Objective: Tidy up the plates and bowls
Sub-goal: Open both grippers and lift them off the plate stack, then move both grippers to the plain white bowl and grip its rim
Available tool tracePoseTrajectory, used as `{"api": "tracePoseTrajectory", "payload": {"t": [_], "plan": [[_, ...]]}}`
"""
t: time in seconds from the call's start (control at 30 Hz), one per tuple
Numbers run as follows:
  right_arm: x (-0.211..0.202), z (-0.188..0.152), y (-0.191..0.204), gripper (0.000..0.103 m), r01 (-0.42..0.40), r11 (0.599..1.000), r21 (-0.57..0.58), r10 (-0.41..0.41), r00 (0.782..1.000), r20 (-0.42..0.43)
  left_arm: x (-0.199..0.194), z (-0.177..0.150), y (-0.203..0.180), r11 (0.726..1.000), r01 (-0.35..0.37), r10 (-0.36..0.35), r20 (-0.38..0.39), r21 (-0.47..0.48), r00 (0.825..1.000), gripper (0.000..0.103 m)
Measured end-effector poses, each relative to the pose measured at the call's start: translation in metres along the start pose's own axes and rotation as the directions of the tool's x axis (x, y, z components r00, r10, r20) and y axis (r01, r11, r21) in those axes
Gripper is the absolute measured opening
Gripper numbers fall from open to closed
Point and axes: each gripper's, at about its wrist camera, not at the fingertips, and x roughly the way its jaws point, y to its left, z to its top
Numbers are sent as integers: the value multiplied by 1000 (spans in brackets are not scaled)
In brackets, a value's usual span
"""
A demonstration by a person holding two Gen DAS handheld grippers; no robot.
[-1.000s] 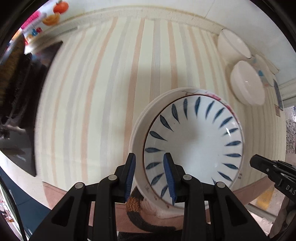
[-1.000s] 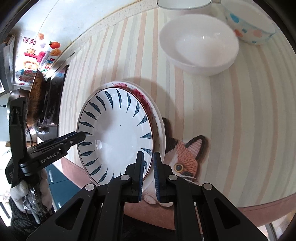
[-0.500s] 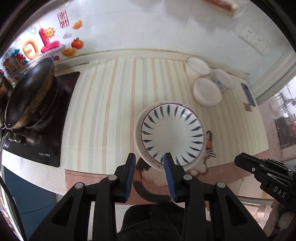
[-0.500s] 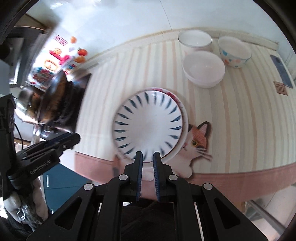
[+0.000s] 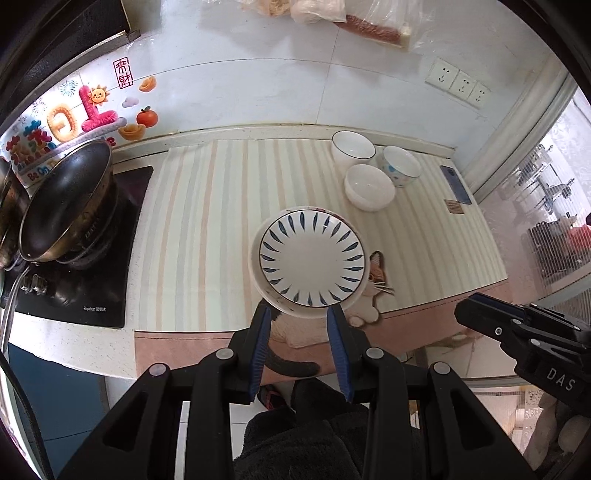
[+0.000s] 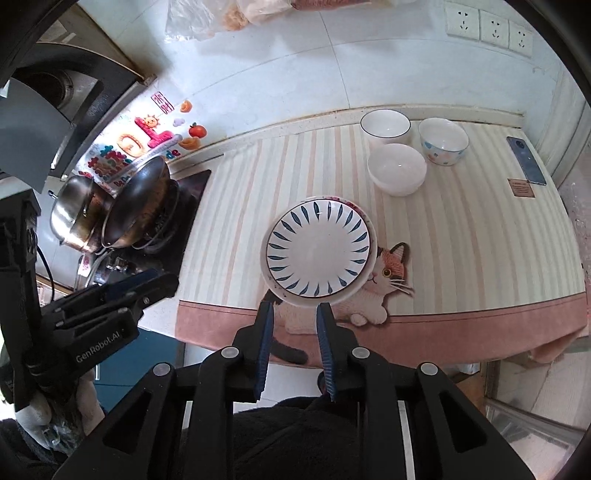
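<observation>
A white plate with blue leaf marks (image 5: 312, 258) lies stacked on a larger white plate (image 5: 255, 275) near the counter's front edge; it also shows in the right wrist view (image 6: 318, 249). Three bowls stand at the back right: a blue-rimmed one (image 5: 352, 147), a plain white one (image 5: 369, 186) and a dotted one (image 5: 402, 170). My left gripper (image 5: 300, 314) is open and empty, held back off the counter in front of the plates. My right gripper (image 6: 294, 310) is open and empty, also in front of the counter.
A striped mat with a cat picture (image 5: 373, 288) covers the counter. A wok (image 5: 66, 199) sits on a black cooktop (image 5: 74, 291) at the left. A phone (image 6: 526, 160) lies at the far right. The tiled wall with sockets (image 6: 480, 22) is behind.
Both grippers have pulled up and back from the stacked plates to in front of the counter. The right gripper's jaws have opened wider. The plates have stayed put.
</observation>
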Motion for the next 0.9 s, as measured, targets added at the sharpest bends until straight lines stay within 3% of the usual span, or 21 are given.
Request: {"api": "tracePoseTrajectory", "payload": {"t": [0.2, 0.33, 0.4, 0.6, 0.77, 0.9], "plan": [[-3, 6, -19, 27, -67, 997, 48, 67, 998, 6, 11, 9, -11, 999, -29, 29, 12, -17, 999, 29], [7, 24, -49, 46, -117, 989, 89, 117, 993, 3, 36, 28, -17, 997, -35, 36, 0, -67, 999, 34], [17, 36, -68, 47, -120, 988, 98, 120, 993, 0, 51, 40, -20, 993, -32, 31, -13, -112, 999, 34], [56, 81, -137, 49, -92, 985, 145, 100, 994, -49, 117, 92, -29, 965, -15, -3, -70, -260, 998, 34], [105, 131, -209, 49, -58, 979, 193, 78, 992, -98, 182, 140, -46, 953, -32, -8, -130, -302, 991, 34], [154, 171, -254, 49, -83, 967, 240, 122, 981, -151, 241, 171, -54, 942, 16, -86, -193, -336, 977, 34]]}}
